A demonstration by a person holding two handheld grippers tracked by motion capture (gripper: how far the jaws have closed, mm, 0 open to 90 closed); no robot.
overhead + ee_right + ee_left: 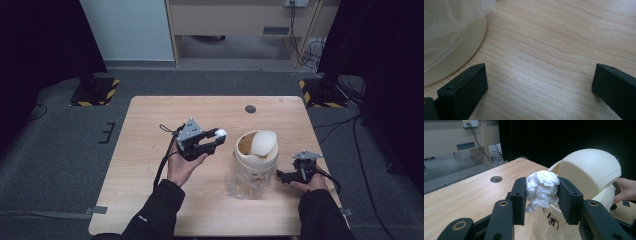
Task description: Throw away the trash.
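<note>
White paper wad: a crumpled tissue ball (542,188) sits pinched between the two black jaws of the left gripper (216,136), held above the table, just left of the bin.
Left gripper: nearly closed, its pads pressing the wad from both sides; a person's left hand (181,165) carries it from below, the cable trailing back toward the sleeve.
Bin: a cream bin (256,162) with a domed swing lid (589,171) stands right of centre on the table; the lid is tilted, leaving an opening on the side facing the wad. A clear liner hangs around the bin's body.
Right gripper: the right gripper (284,175) rests low at the bin's right side, jaws spread wide and holding nothing; its own view shows bare wood between the pads and the bin's base (454,55) just beside the left pad. Whether it touches the bin I cannot tell.
Table: a light wood table (150,150) with a round cable hole (250,109) near its far edge.
Step in hand: by the look of it, carrying the wad to the bin for disposal; the wad is not yet over the opening.
Next move: likely calls for bringing the wad across to the gap beneath the lid, pushing past the flap if it swings, then spreading the jaws so the paper drops inside. The light wad may cling to a pad.
</note>
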